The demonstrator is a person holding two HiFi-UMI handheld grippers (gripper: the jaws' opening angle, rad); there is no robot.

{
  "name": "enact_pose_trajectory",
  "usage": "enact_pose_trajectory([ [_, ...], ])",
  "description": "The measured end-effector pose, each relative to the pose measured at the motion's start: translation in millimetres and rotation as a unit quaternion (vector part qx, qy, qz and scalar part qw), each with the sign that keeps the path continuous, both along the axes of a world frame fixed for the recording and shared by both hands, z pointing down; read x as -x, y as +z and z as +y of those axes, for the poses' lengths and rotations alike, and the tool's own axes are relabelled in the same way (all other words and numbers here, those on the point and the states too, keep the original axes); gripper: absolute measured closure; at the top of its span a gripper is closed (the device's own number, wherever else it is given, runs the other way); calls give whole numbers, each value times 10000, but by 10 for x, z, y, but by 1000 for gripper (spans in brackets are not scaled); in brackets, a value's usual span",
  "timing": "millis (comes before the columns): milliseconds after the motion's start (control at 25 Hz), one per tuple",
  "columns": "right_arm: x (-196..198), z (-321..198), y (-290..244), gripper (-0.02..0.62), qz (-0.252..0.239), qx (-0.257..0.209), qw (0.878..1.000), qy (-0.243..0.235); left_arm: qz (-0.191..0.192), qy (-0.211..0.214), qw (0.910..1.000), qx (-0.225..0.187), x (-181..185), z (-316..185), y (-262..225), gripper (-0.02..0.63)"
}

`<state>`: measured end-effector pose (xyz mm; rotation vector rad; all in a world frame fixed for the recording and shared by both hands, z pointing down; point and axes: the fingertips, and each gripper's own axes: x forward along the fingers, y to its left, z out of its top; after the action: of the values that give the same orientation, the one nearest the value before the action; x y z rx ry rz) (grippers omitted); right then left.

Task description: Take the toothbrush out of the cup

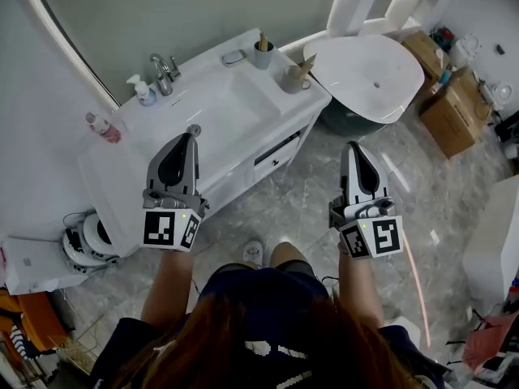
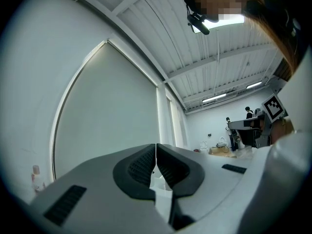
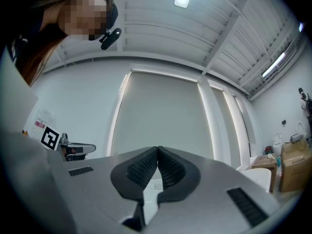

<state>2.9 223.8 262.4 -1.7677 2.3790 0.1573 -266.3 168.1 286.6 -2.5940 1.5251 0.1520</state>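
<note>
A grey-blue cup (image 1: 263,57) stands at the far end of the white vanity counter (image 1: 203,148), with a tan toothbrush handle (image 1: 263,41) sticking up out of it. A beige cup (image 1: 293,80) holding pale sticks stands near the counter's right corner. My left gripper (image 1: 190,137) hovers over the counter's front edge, shut and empty, well short of both cups. My right gripper (image 1: 353,145) is over the floor to the right of the vanity, also shut and empty. In the left gripper view (image 2: 156,152) and the right gripper view (image 3: 158,152) the pads meet, with only a wall and mirror beyond.
On the counter are a basin with a chrome faucet (image 1: 165,73), a soap pump bottle (image 1: 143,92), a pink bottle (image 1: 103,127) and a soap dish (image 1: 233,57). A white toilet (image 1: 369,71) stands right of the vanity, cardboard boxes (image 1: 452,112) beyond it. The person's knees show below.
</note>
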Motion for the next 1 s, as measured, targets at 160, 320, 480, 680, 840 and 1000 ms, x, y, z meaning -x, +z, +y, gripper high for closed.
enact_pose_trajectory([
  [160,35,-261,73,580,47,105,9999,-11,20,-7,9999,140,60,-255,138,583],
  [320,-4,-551,108,580,23,95,9999,-74,-7,-86,9998,196,66,-491,216,583],
  [480,-70,-989,188,580,-50,111,9997,-210,-43,-256,9995,191,49,-804,246,583],
  [680,-211,-1749,193,580,-53,71,9991,-417,-19,-510,9985,219,-46,-1425,243,583],
  [840,-472,-2503,222,580,-19,139,9983,-566,27,-659,9976,199,-279,-2068,224,583],
  [1000,-747,-3228,233,580,17,225,9970,-736,87,-780,9967,186,-552,-2707,222,583],
])
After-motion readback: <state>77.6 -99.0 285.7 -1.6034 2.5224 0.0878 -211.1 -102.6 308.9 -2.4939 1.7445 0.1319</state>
